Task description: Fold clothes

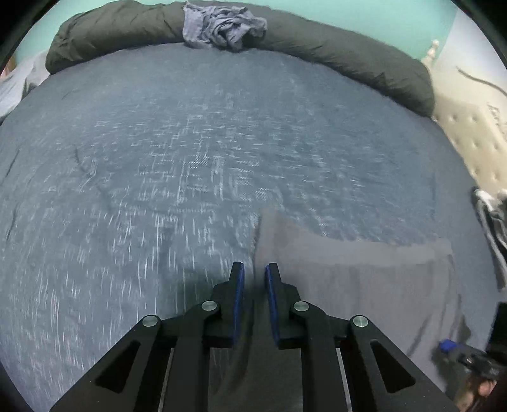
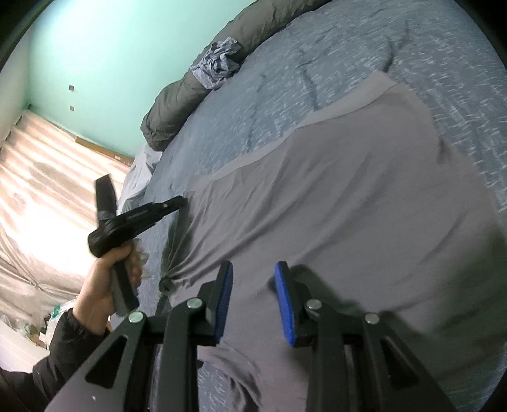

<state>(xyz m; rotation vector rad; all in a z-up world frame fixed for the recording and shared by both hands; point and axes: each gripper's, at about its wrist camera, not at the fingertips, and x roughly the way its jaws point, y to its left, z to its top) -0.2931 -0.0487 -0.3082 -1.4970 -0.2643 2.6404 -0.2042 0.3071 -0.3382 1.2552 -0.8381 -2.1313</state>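
A grey garment lies spread flat on the blue bedspread. My left gripper hovers over the garment's left edge, its blue pads a little apart with nothing pinched between them. From the right wrist view the left gripper shows side-on in a person's hand, its tip by that same edge. My right gripper stands open just above the near part of the garment, with nothing between its fingers. The right gripper also shows at the lower right of the left wrist view.
A crumpled blue-grey cloth rests on a dark rolled duvet along the bed's far side. Striped clothing lies at the right edge, near a beige tufted headboard.
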